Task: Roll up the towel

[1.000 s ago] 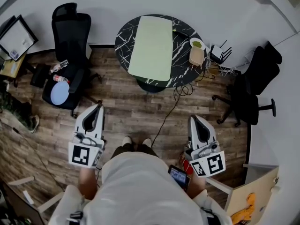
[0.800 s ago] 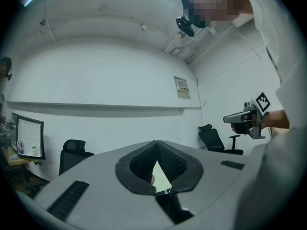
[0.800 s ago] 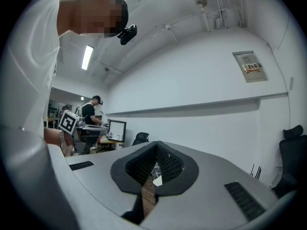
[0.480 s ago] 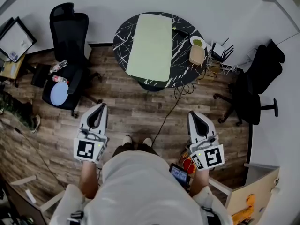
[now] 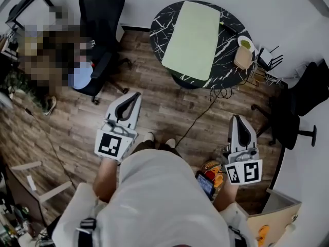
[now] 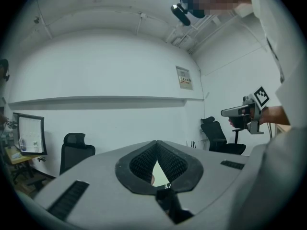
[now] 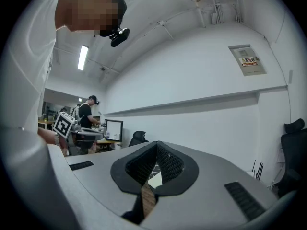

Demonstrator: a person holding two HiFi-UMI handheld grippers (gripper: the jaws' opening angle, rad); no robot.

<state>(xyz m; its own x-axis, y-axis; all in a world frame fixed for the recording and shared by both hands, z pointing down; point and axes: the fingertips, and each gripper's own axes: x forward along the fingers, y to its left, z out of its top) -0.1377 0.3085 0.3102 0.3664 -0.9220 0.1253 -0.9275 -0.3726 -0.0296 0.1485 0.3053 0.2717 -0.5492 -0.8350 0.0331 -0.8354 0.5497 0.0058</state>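
Observation:
A pale green towel (image 5: 193, 39) lies flat and spread out on a round black marble table (image 5: 161, 28) at the far side of the room. My left gripper (image 5: 128, 101) is held over the wood floor, well short of the table, its jaws shut with nothing in them. My right gripper (image 5: 240, 126) is also over the floor, to the right of the table, shut and empty. In the left gripper view the left gripper (image 6: 156, 150) points level at the white wall, and the right gripper (image 6: 240, 112) shows at the right. A sliver of the towel (image 7: 154, 179) shows through the right gripper (image 7: 157, 153) jaws.
A black office chair (image 5: 101, 14) with a blue item stands left of the table. Another black chair (image 5: 303, 94) is at the right. A small beige container (image 5: 242, 58) sits on the table's right edge. A cable (image 5: 205, 112) runs across the floor. A person (image 7: 88, 116) stands at a desk.
The view has shifted, with the table and towel now up and right in the head view. Both grippers have moved forward and a little lower, still shut.

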